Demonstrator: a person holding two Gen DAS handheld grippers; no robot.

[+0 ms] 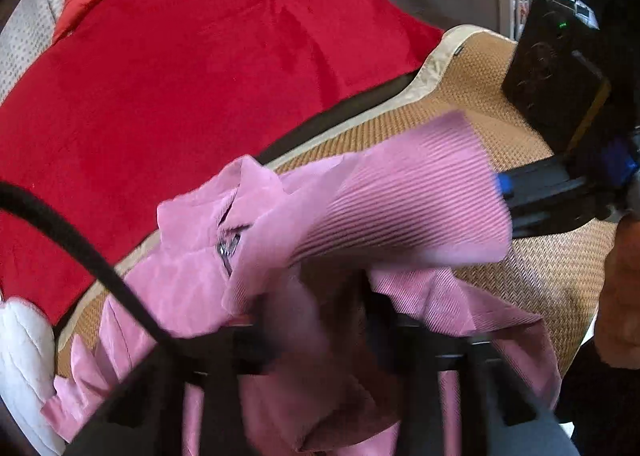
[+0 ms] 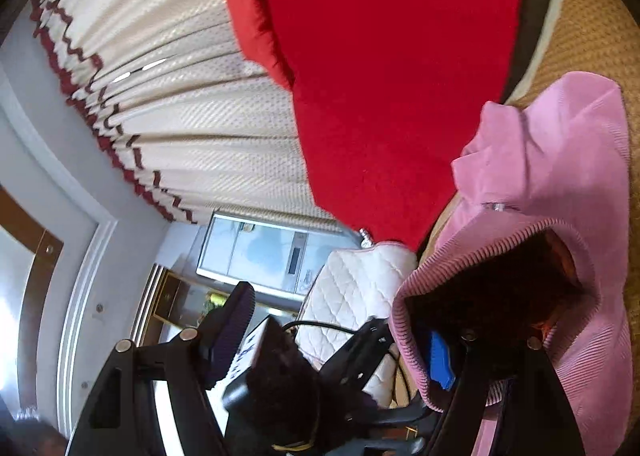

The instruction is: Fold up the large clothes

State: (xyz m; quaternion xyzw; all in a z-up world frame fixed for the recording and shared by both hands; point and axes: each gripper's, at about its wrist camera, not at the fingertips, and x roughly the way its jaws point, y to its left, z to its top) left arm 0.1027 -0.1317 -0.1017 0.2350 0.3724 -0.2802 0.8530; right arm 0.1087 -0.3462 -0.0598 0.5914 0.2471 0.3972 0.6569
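Left tongs (image 1: 316,320) pinched together on the pink corduroy garment (image 1: 400,196), bunched over the woven mat (image 1: 552,276). Only the right view shows the right tongs (image 2: 348,340) apart, one finger inside the garment's ribbed opening (image 2: 500,244). Long axis unclear.

Pink ribbed corduroy garment (image 1: 400,196): motion-blurred in the left wrist view, lower folds cut off by the bottom edge; opening draped over one finger (image 2: 532,384) of the right gripper (image 2: 340,352), hiding the tip.

Left gripper (image 1: 316,320): fingertips buried in pink cloth, contact unreadable.

Red plush blanket (image 1: 192,76): cropped at top and left edges.

Tan woven straw mat (image 1: 540,276): largely covered by garment and blanket.

White quilted cushion (image 2: 352,288): partly behind gripper hardware.

Small objects on the distant shelf: too small to identify.
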